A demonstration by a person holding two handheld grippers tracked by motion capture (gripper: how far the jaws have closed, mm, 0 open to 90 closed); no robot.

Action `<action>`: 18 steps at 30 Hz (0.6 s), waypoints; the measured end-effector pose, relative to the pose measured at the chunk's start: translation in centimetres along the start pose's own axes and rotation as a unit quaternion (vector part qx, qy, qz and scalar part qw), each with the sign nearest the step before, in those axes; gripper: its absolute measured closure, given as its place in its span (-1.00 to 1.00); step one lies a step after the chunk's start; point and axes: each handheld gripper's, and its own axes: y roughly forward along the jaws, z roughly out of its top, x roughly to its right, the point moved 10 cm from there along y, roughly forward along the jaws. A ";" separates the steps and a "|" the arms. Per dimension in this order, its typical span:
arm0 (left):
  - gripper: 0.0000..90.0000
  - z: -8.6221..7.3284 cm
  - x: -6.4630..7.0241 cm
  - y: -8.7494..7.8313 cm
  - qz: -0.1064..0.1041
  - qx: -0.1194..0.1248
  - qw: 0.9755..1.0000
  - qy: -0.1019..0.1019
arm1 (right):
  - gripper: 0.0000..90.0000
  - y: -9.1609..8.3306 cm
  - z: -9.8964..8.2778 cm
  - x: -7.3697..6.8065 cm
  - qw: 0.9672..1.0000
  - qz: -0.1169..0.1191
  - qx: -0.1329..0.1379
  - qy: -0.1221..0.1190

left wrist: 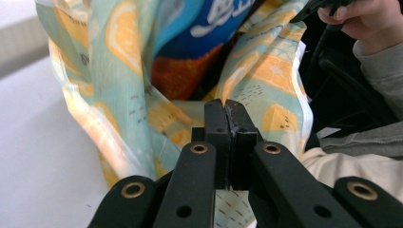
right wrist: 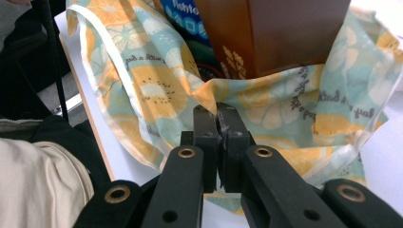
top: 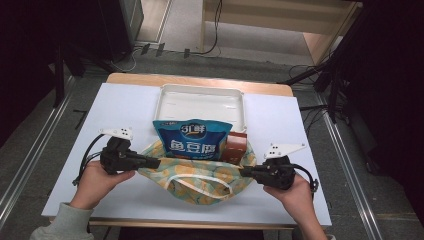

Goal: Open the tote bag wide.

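White table (top: 130,115): cloth bag (top: 200,182) w/ orange-slice print at near-centre edge, white tray (top: 165,102) just behind. High view shows blue snack pouch (top: 192,140) + brown box (top: 235,147) upright in bag. L gripper (top: 156,162) pinched on bag's left rim, R gripper (top: 243,172) on right rim. Gripper views: jaws pressed together, fabric caught between; R view shows lettering on the cloth.

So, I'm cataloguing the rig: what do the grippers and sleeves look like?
Both the left gripper and the right gripper are black, with brass-ringed pivot holes on their linkage bars. Each carries a grey three-cornered plate and trails a black cable. The left sleeve is light grey.
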 end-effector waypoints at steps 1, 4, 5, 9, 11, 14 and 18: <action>1.00 -0.2 0.1 0.0 -0.001 0.001 1.000 -0.001 | 0.97 0.0 -0.1 -0.1 1.000 0.001 0.001 -0.002; 0.98 -0.5 0.2 0.1 0.001 0.004 1.000 -0.002 | 0.96 0.1 -0.5 -0.3 1.000 0.002 0.006 -0.021; 0.98 -0.5 0.2 0.1 0.004 0.006 1.000 -0.004 | 0.96 0.2 -0.7 -0.3 1.000 0.003 0.006 -0.021; 0.99 -1.1 0.4 0.6 0.006 0.001 1.000 -0.004 | 0.97 0.6 -1.4 -0.4 1.000 0.008 -0.001 -0.009; 0.99 -1.3 0.6 0.6 0.001 -0.001 1.000 -0.002 | 0.98 0.7 -1.7 -0.5 1.000 0.009 -0.003 -0.007; 0.99 -1.6 0.6 0.8 0.001 0.000 1.000 -0.001 | 0.98 0.8 -2.0 -0.6 1.000 0.011 -0.009 -0.002; 0.99 -2.1 0.5 1.0 -0.005 0.003 1.000 -0.003 | 0.99 1.2 -2.5 -0.6 1.000 0.014 -0.016 -0.001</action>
